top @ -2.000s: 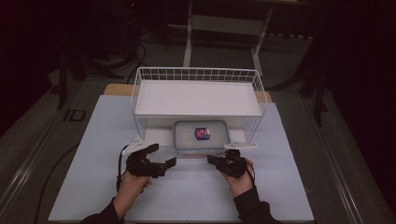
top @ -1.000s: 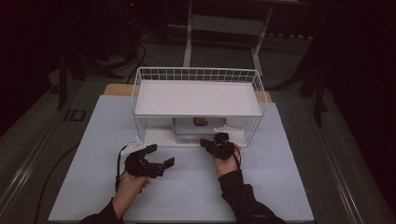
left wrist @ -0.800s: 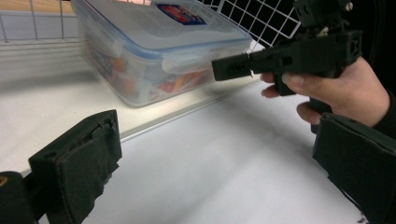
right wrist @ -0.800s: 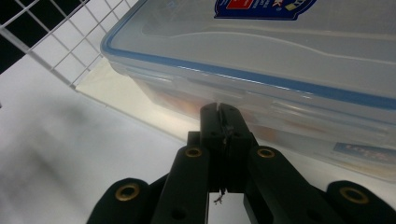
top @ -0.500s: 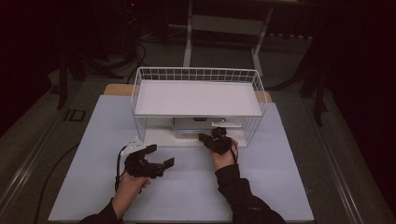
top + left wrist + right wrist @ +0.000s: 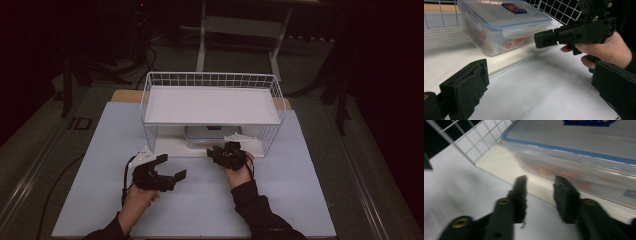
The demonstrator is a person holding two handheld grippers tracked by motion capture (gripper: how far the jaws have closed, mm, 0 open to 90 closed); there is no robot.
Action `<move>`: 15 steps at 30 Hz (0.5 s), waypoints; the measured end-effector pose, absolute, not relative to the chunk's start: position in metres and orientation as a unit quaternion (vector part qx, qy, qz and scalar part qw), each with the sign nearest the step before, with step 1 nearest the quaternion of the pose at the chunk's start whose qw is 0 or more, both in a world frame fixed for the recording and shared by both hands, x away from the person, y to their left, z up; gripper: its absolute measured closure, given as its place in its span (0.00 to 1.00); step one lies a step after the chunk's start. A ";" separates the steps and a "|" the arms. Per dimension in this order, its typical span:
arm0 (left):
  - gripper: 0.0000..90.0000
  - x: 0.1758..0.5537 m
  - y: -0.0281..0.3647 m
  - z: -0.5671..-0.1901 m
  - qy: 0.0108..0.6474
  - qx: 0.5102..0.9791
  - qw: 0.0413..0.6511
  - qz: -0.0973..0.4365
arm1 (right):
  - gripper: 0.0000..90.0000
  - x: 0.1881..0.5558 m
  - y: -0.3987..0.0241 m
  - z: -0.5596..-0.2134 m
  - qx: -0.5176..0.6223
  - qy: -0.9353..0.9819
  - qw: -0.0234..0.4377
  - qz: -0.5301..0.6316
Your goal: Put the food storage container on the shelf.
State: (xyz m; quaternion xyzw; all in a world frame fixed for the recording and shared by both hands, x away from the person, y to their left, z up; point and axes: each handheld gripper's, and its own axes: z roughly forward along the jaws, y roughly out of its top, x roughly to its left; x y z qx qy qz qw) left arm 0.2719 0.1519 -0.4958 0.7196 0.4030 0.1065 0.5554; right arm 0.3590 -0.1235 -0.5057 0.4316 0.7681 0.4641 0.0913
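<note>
Reaching toward the rack's lower shelf in the high view, the right gripper (image 6: 223, 152) sits at the shelf's front edge, where the box (image 6: 210, 134) lies tucked under the top shelf of the rack (image 6: 210, 105); the left gripper (image 6: 162, 172) rests apart on the white surface (image 6: 300, 200), jaws spread and empty. From the left gripper view, the box (image 6: 499, 27) stands on the lower shelf just behind its front lip, lid clipped on, with the right gripper (image 6: 541, 41) close to its near corner but not touching. From the right gripper view, the jaws have just been opening and stand parted with nothing between them, the box (image 6: 579, 157) just ahead. My reading: the box has been let go; backing out calls for a low, straight pull, since the top shelf and side wires leave little room.
</note>
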 end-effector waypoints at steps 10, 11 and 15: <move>0.01 0.269 0.147 -0.483 0.380 0.732 0.557 0.102 | 0.24 0.338 -0.131 -0.491 0.388 0.766 0.077 0.507; 0.01 0.269 0.146 -0.482 0.378 0.732 0.558 0.102 | 0.21 0.336 -0.132 -0.490 0.384 0.767 0.077 0.508; 0.01 0.268 0.149 -0.478 0.368 0.736 0.560 0.096 | 0.21 0.332 -0.138 -0.486 0.379 0.765 0.073 0.515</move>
